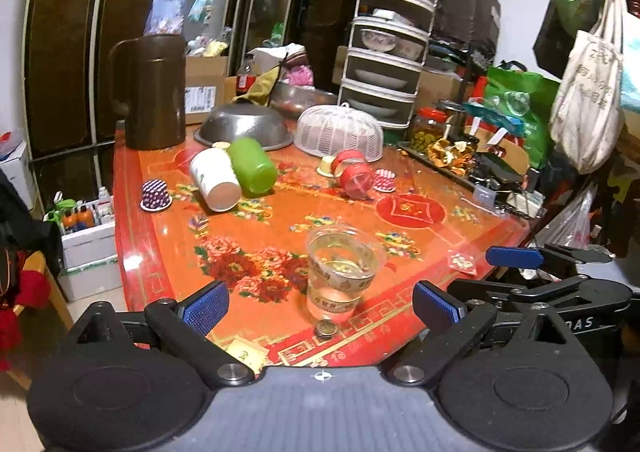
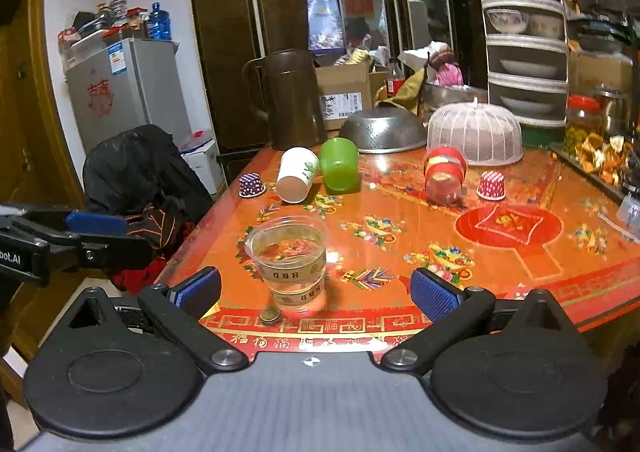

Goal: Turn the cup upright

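Note:
A clear plastic cup (image 1: 340, 272) with printed bands stands upright near the table's front edge; it also shows in the right wrist view (image 2: 290, 264). My left gripper (image 1: 320, 306) is open, with the cup just ahead of its fingers. My right gripper (image 2: 316, 292) is open, with the cup ahead and slightly left. A white paper cup (image 1: 214, 179) and a green cup (image 1: 252, 165) lie on their sides farther back. A red-banded clear cup (image 1: 352, 173) lies on its side too.
The orange flowered table (image 1: 420, 236) holds a brown pitcher (image 1: 154, 91), a steel colander (image 1: 244, 127), a white mesh cover (image 1: 340, 131), a purple capsule (image 1: 154, 193), a red capsule (image 2: 491, 185) and a coin (image 1: 325, 329). A tray of clutter (image 1: 452, 155) lines the right edge.

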`<state>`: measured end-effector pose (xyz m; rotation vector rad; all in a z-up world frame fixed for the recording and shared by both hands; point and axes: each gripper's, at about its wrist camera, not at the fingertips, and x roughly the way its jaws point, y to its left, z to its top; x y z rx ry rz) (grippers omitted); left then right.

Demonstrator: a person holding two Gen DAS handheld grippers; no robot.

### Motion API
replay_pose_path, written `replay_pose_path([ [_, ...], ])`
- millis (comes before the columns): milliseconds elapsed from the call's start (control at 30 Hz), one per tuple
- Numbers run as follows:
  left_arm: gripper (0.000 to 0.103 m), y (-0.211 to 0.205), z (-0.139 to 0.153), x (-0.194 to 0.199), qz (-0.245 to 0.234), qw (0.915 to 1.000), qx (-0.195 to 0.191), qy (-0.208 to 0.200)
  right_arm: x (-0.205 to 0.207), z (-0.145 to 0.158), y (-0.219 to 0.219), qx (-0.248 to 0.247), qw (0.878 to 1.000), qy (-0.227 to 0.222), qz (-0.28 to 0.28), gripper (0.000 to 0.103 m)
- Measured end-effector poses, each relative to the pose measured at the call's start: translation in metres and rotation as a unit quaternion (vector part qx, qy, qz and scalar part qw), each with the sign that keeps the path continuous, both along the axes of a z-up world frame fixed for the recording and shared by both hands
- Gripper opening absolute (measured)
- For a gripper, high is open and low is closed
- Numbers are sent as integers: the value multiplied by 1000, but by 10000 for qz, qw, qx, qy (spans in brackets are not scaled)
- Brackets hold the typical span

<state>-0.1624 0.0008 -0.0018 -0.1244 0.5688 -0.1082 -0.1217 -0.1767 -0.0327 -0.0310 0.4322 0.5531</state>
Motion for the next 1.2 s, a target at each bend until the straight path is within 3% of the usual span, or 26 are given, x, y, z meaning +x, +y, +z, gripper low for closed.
replay_pose_path([
  [1200,100,-3,-10,8,31,9998,-63,200,1,-4,1,-36,9999,66,111,102],
])
